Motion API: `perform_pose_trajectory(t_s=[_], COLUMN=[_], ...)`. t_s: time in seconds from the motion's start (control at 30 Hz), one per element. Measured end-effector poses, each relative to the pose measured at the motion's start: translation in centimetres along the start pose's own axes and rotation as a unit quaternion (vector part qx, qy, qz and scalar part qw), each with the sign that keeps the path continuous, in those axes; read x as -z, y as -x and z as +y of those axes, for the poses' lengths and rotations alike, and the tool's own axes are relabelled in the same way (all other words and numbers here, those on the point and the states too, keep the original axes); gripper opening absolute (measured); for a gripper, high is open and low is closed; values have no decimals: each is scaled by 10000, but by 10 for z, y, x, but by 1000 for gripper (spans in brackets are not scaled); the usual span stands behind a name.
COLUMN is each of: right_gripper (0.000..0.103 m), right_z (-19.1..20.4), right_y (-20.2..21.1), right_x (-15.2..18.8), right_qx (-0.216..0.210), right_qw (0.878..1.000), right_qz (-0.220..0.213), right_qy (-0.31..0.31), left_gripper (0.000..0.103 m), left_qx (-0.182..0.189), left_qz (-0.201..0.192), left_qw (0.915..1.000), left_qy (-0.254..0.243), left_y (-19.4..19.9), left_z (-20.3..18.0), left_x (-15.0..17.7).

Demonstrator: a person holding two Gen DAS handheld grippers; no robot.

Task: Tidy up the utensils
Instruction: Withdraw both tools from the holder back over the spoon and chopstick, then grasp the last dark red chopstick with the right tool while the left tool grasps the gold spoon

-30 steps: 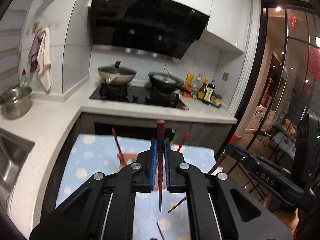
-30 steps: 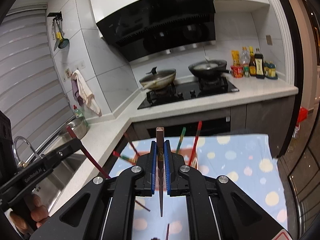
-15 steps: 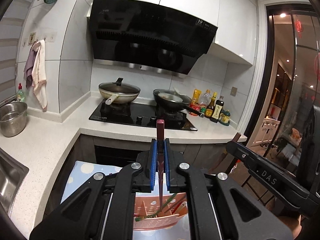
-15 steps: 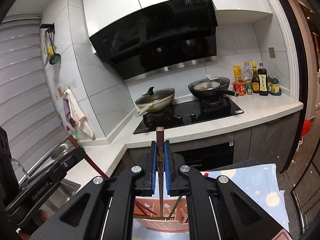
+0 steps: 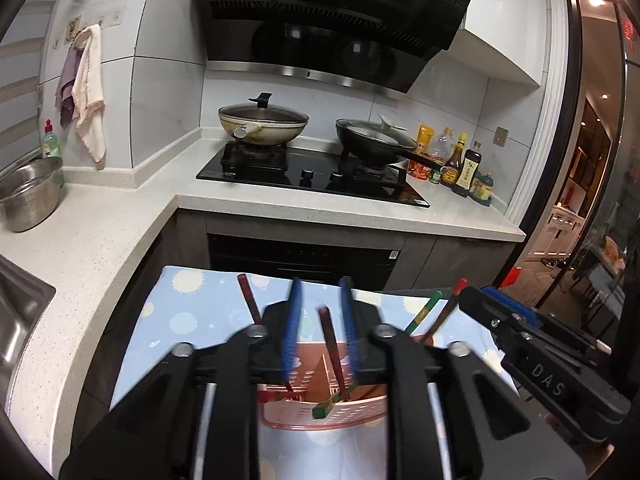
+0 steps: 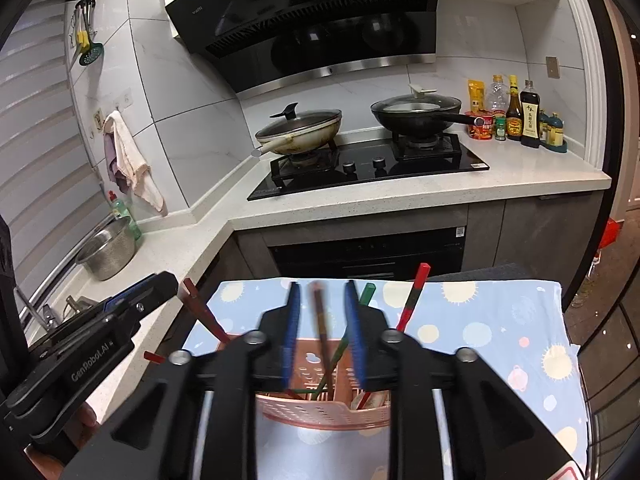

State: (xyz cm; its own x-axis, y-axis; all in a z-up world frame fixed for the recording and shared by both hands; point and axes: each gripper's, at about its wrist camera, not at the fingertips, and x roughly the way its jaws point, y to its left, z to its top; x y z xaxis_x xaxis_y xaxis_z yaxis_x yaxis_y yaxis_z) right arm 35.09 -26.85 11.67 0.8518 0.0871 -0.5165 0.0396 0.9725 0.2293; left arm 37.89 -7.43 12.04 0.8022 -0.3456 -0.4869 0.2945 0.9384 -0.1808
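A: Over the spotted cloth (image 5: 192,312), at six o'clock from the hob (image 5: 308,176), sat the pink basket (image 5: 320,416), and both tongs hung right above it. How were they set?

B: Partly parted, both. The left gripper (image 5: 318,336) had just been opening, and a dark red chopstick (image 5: 334,356) stood loose in the gap, clear of either blue pad as far as I could tell. The right gripper (image 6: 320,332) had likewise just been opening, with a brown chopstick (image 6: 321,332) blurred between its pads and touching neither.

A: So the step was the drop?

B: I judged so: each stick being let go into the basket. To do it well, I'd have kept the tongs steady over the compartment, opened only enough to free the stick, and let it slide tip-first rather than flick it. Then lift straight up, so the pads didn't catch the handle ends already standing there.

A: Which way did the sticks point?

B: In the left view the red one's long axis ran from about eleven o'clock at the top to five at the bottom, lower end down inside the basket near a green stick (image 5: 326,408) lying across it. In the right view the brown one ran nearly twelve to six, thin end down, butt up.

A: And the others?

B: Several leaned on the basket rim, handles fanning toward ten and one o'clock; a red-topped one (image 6: 414,296) stood out at one. Which compartment each fell into I couldn't make out.
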Motion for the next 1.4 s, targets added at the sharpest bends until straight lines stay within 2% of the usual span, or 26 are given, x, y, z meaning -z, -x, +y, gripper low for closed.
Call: perform_pose_trajectory(t_s=[0.03,0.13,0.3,0.47,0.67,0.93,1.17,1.4], right_gripper=[32,36,37,37,37,37,37,36], right_z=[0,1,2,5,3,0,8,19], right_y=[2,14,39,69,101,134,146,143], right_x=[1,5,19,49,102,190,273,326], right_qx=[-1,-3,-32,34,186,294,249,135], right_qw=[10000,10000,10000,9999,9987,9933,9827,9712], right_qz=[-24,-68,-50,83,415,1110,1796,2314], right_qy=[2,5,33,139,210,150,367,562], left_gripper=[41,49,50,51,51,51,51,51], left_qx=[-87,-164,-212,-267,-421,-523,-652,-743], left_qz=[-43,-130,-72,70,403,989,1486,1858], left_qw=[10000,9998,9997,9996,9982,9937,9867,9798], left_qy=[18,-5,4,-44,-152,-60,-52,-48], left_y=[4,16,37,62,90,115,125,131], left_z=[1,2,6,7,4,4,2,2], left_x=[2,6,18,40,88,160,224,271])
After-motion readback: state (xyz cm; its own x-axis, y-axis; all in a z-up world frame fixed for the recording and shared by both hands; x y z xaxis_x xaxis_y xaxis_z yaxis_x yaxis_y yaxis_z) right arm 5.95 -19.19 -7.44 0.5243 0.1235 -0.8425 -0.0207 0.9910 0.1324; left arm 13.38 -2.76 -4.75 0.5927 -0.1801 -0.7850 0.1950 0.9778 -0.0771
